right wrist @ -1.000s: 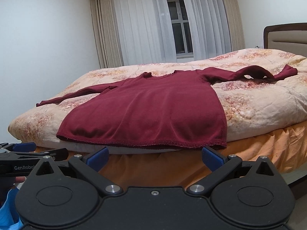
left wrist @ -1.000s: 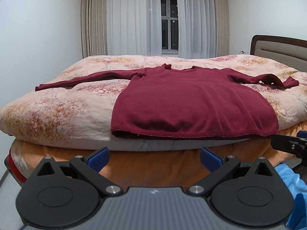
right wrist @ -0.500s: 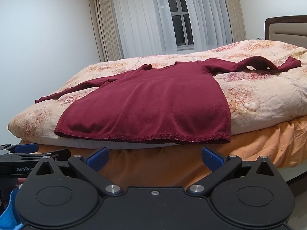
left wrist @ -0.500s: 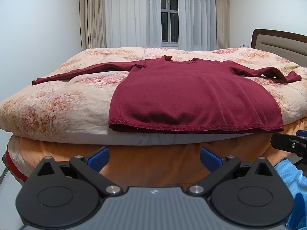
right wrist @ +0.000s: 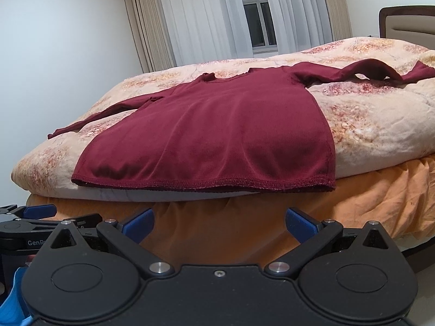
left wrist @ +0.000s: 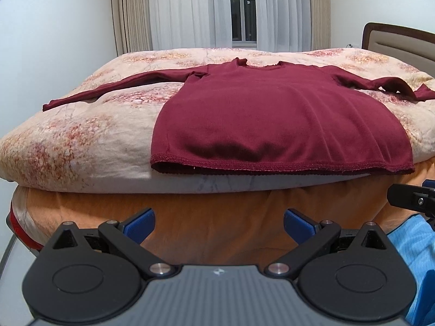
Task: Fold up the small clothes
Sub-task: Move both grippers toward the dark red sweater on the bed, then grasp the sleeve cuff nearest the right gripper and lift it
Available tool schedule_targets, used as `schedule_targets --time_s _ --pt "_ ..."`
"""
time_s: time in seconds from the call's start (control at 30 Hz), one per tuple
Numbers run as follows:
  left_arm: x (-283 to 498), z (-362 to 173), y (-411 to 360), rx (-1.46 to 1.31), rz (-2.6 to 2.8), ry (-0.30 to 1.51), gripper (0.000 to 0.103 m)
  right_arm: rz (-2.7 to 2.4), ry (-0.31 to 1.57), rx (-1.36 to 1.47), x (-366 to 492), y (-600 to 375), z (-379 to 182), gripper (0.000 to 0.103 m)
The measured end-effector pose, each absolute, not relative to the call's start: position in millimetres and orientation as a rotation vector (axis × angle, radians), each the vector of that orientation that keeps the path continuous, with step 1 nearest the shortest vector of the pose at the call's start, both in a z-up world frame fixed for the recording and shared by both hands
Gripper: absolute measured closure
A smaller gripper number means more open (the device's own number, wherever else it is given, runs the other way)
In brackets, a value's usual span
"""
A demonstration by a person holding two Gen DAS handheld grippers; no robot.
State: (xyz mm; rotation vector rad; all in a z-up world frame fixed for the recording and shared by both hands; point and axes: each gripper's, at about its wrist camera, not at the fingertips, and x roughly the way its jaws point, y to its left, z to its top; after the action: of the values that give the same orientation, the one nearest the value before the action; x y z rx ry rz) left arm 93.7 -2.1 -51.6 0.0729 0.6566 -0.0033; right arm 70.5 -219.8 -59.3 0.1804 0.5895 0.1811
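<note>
A dark red long-sleeved top [left wrist: 277,125] lies spread flat, front up, on a floral quilt [left wrist: 81,135] covering a bed, its hem running along the quilt's near edge and its neckline pointing toward the curtained window [left wrist: 242,11] at the far wall. The garment's left-hand sleeve [left wrist: 117,88] stretches straight out across the quilt, while the right-hand sleeve [right wrist: 364,72] arches up in a loose loop before its cuff drops back onto the bedding near the padded headboard [right wrist: 407,21]. An orange sheet [left wrist: 217,212] hangs below the quilt down the side of the bed.

The left gripper [left wrist: 218,224] is held low in front of the bed, level with the orange sheet and short of the hem, its blue-tipped fingers [left wrist: 140,224] spread wide with nothing between them. The right gripper [right wrist: 218,224] sits in the same posture beside it, pads [right wrist: 300,224] far apart and empty, pointed at the hem's right-hand half. Each tool appears at the margin of the other's view: the right one's black tip at the right edge of the left camera, the left one's body at the left edge of the right camera. A patch of light blue fabric [left wrist: 407,247] shows beside the grippers; what it belongs to cannot be told
</note>
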Motion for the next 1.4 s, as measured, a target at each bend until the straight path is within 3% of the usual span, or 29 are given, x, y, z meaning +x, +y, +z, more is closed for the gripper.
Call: schedule_targets --time_s 0.67,0.97,1.4 --pt "132.3 -27.5 -9.7 0.128 0.009 0.651 0.000 0.187 0.582 0.258 94.3 -239.9 -51.6 0.000" --pt "202.9 11.0 -27.7 0.131 -0.030 0.597 0.000 0.117 0.544 0.210 150.9 -275.2 -21.3 0.000" --pt "328.1 31.7 -77.1 0.156 -0.105 0.598 0.000 -0.148 0.591 0.212 229.5 -359.9 -21.1 0.000"
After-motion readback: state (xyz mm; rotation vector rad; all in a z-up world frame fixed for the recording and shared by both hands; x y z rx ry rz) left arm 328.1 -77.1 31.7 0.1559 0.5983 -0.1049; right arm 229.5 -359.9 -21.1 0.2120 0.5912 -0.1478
